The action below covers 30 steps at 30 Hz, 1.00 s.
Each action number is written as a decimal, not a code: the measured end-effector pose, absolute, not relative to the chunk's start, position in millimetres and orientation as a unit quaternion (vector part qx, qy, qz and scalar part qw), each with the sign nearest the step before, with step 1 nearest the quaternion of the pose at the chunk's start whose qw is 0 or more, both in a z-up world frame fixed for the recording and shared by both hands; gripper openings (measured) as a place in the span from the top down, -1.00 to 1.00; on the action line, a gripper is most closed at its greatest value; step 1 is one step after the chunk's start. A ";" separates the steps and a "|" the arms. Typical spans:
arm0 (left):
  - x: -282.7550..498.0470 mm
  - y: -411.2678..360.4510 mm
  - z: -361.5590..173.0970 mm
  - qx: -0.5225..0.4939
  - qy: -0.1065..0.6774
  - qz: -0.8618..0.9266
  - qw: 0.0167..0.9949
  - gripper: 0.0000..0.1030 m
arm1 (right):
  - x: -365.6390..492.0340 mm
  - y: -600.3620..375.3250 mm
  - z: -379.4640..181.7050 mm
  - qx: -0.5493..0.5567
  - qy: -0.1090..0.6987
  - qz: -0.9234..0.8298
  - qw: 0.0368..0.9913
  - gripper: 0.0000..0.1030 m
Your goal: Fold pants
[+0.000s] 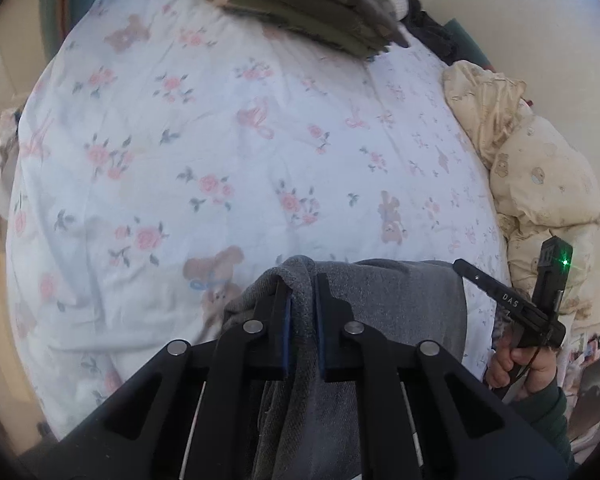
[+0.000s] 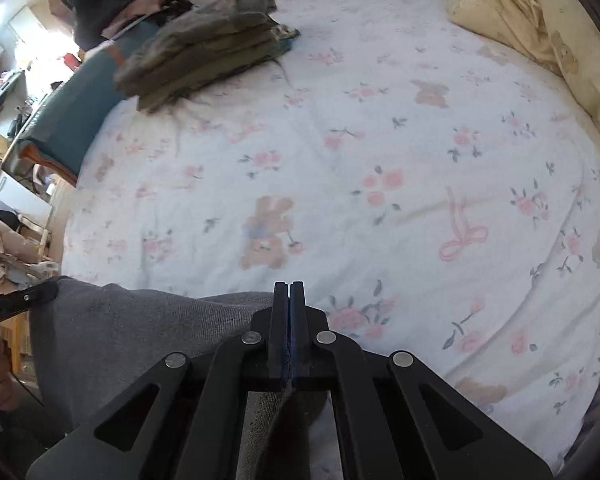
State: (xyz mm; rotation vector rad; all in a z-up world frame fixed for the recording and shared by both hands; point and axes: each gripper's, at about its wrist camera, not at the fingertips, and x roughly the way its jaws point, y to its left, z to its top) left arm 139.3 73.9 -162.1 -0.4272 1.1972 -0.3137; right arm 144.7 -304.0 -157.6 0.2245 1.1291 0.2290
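Observation:
The grey pants [image 1: 396,304] hang between both grippers above the near edge of a floral bedsheet [image 1: 228,152]. My left gripper [image 1: 302,280] is shut on a thick bunched edge of the pants, which drapes over and between its fingers. My right gripper [image 2: 289,286] is shut on another edge of the grey pants [image 2: 140,320]; the cloth stretches away to its left toward the other gripper. The right gripper also shows in the left wrist view [image 1: 512,300], held by a hand.
A stack of folded olive and grey clothes [image 1: 312,12] lies at the far side of the bed, also in the right wrist view [image 2: 204,44]. A cream quilt [image 1: 540,184] is bunched along the right. A teal bed frame [image 2: 72,120] and room clutter lie left.

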 end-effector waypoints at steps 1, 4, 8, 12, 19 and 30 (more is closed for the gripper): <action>138.5 71.7 -161.9 -0.189 0.556 -0.146 0.796 0.86 | 144.4 -301.2 -159.3 0.092 0.534 0.101 0.835 1.00; 138.1 70.9 -160.6 -0.190 0.552 -0.147 0.799 0.83 | 144.4 -301.6 -165.5 0.090 0.543 0.094 0.830 1.00; 133.1 72.6 -156.1 -0.178 0.560 -0.132 0.798 0.44 | 137.5 -308.0 -151.0 0.104 0.525 0.091 0.840 0.90; 110.7 83.6 -145.3 -0.187 0.551 -0.118 0.804 -0.23 | 106.1 -329.5 -144.1 0.190 0.550 0.102 0.807 0.24; 54.4 75.0 -174.1 -0.176 0.601 -0.131 0.769 -0.17 | 34.8 -316.8 -173.4 0.232 0.613 0.108 0.748 -0.35; 23.9 50.1 -156.6 -0.148 0.591 -0.209 0.765 0.87 | 9.3 -312.1 -116.6 0.155 0.563 0.152 0.798 0.98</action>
